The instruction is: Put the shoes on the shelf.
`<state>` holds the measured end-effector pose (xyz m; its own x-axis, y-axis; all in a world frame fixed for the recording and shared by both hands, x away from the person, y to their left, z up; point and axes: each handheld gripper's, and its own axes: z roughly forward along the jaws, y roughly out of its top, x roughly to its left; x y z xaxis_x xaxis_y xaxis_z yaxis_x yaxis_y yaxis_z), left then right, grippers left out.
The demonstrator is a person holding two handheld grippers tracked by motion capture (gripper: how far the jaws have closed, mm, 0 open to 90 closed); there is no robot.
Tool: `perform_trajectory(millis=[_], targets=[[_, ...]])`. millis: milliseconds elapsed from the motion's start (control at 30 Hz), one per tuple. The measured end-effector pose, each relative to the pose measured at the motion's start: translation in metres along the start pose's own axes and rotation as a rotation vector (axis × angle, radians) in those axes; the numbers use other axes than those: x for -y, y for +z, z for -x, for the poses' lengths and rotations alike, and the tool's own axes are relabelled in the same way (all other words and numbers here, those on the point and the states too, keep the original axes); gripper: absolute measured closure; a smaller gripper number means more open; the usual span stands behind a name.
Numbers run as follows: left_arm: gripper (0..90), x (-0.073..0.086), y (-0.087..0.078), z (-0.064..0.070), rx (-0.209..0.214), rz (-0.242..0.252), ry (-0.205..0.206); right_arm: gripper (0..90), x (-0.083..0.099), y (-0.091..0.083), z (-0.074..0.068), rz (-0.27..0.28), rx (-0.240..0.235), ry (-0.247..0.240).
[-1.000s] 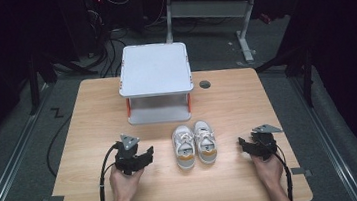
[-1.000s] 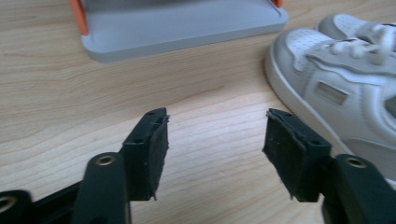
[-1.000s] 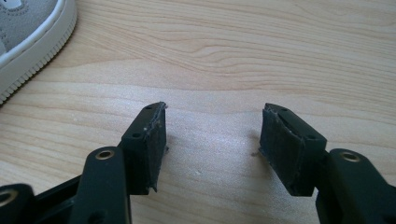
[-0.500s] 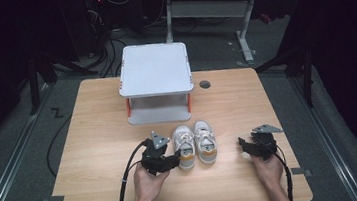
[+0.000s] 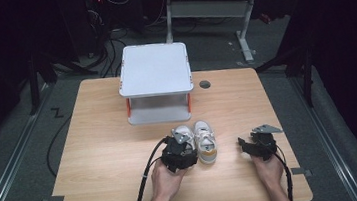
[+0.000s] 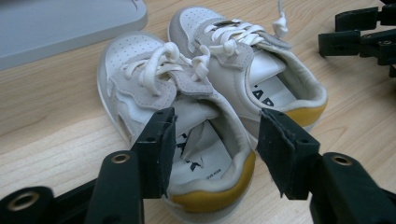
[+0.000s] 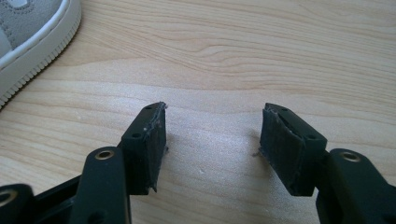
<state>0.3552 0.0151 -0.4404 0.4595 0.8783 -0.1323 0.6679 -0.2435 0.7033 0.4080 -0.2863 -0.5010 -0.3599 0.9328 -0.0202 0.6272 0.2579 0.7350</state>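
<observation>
White with yellow heels, two small shoes (image 6: 210, 93) sit side by side near the worktop's (image 5: 96, 154) front edge, before one grey shelf stand (image 5: 155, 80). Left gripper (image 6: 212, 154) fingers spread apart around one shoe's heel; right gripper (image 7: 212, 149) fingers apart, over bare wood.

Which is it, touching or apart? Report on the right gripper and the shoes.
Apart. In the right gripper view, bare table lies between the right gripper and the nearest shoe at the corner.
</observation>
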Motion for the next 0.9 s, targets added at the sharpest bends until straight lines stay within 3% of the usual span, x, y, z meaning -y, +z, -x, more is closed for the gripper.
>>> perform_trajectory(millis=[167, 333, 600, 667, 700, 900], targets=[[47.6, -0.004, 0.005, 0.002, 0.010, -0.011, -0.028, 40.9, 0.000, 0.000, 0.000, 0.000, 0.000, 0.000], [41.8, -0.008, 0.011, 0.003, 0.052, -0.014, -0.083, 41.0, 0.000, 0.000, 0.000, 0.000, 0.000, 0.000], [43.4, -0.013, 0.016, 0.008, 0.016, -0.025, -0.097, 41.0, 0.000, 0.000, 0.000, 0.000, 0.002, 0.003], [46.0, -0.013, 0.022, 0.006, 0.035, -0.053, -0.119, 41.0, 0.000, 0.000, 0.000, 0.000, 0.002, 0.003], [45.9, -0.014, 0.025, 0.003, 0.061, -0.063, -0.154, 41.1, 0.000, 0.000, 0.000, 0.000, 0.001, 0.003], [43.0, -0.017, 0.028, 0.005, 0.074, -0.062, -0.171, 41.2, 0.000, 0.000, 0.000, 0.001, 0.002, 0.004]])
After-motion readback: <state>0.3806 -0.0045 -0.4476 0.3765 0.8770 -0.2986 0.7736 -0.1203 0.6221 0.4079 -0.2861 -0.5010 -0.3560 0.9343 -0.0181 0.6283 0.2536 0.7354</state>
